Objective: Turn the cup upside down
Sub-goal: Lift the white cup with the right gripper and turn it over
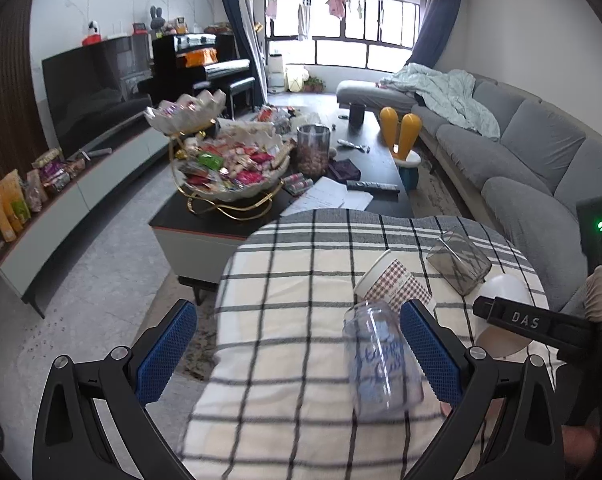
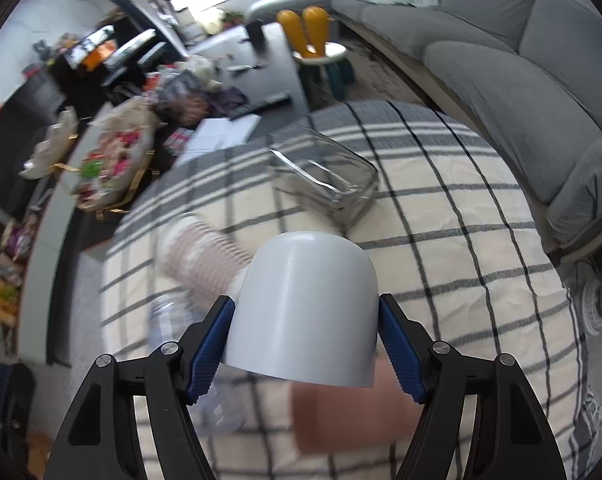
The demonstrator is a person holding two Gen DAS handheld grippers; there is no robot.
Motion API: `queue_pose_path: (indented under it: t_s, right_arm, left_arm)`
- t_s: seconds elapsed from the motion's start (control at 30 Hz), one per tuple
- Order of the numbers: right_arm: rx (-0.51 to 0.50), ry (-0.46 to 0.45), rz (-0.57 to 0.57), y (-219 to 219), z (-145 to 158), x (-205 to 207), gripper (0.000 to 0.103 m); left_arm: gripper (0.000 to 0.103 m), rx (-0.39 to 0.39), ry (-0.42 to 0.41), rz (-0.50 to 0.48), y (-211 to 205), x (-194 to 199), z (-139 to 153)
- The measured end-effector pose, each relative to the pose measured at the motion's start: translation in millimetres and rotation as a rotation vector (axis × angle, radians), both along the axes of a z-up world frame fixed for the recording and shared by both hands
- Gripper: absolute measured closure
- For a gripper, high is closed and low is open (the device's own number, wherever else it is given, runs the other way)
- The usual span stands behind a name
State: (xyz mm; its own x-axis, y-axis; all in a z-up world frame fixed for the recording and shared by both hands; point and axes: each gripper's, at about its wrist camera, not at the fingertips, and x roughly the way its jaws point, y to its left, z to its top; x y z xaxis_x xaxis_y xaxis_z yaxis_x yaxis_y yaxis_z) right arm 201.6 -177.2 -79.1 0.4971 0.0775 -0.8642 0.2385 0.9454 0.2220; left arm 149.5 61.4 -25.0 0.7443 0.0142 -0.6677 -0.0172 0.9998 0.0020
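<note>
The white cup (image 2: 301, 308) is seen pinched between the blue pads (image 2: 209, 344) of the right gripper (image 2: 305, 340), held above the checked cloth (image 2: 461, 240) with its rounded closed base tipped away from the camera and its open rim toward the gripper body; whether it touches the cloth cannot be told. In the left wrist view the same white cup (image 1: 505, 292) is partly hidden behind the right gripper's black finger, marked DAS. The left gripper (image 1: 297, 352) is held spread wide, nothing between its pads (image 1: 429, 348); a clear plastic cup with blue lettering (image 1: 381, 360) is seen lying on its side on the cloth just beside the right-hand pad, and contact with it cannot be judged. Just beyond, a paper cup with a brown houndstooth sleeve (image 1: 393, 280) is laid on its side, rim toward the left. A grey-tinted transparent cup (image 1: 459, 262) is tipped over farther back; in the right wrist view it (image 2: 329, 176) lies beyond the white cup, near the far edge of the cloth. The paper cup (image 2: 205, 252) is blurred in that view. Past the cloth, a dark coffee table (image 1: 381, 152) is noted, carrying a shell-shaped snack dish (image 1: 233, 164) on a gilt stand and a jar of nuts (image 1: 313, 148). A grey sofa (image 1: 521, 148) runs along the right.
</note>
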Motion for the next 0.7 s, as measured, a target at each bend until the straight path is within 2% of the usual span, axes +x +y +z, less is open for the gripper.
queue_pose_path:
  t_s: [0.13, 0.3, 0.5, 0.7]
  right_arm:
    - [0.037, -0.001, 0.080, 17, 15, -34, 0.031]
    - [0.056, 0.035, 0.176, 38, 6, -77, 0.031]
    - [0.045, 0.064, 0.258, 63, -23, -129, 0.031]
    - [0.065, 0.093, 0.243, 73, -54, -155, 0.031]
  left_arm:
    - [0.000, 0.013, -0.003, 0.018, 12, -38, 15]
    - [0.000, 0.031, 0.023, 0.033, 21, -85, 16]
    - [0.000, 0.057, 0.086, 0.036, 25, -131, -9]
    - [0.000, 0.060, 0.132, 0.031, 32, -156, -33]
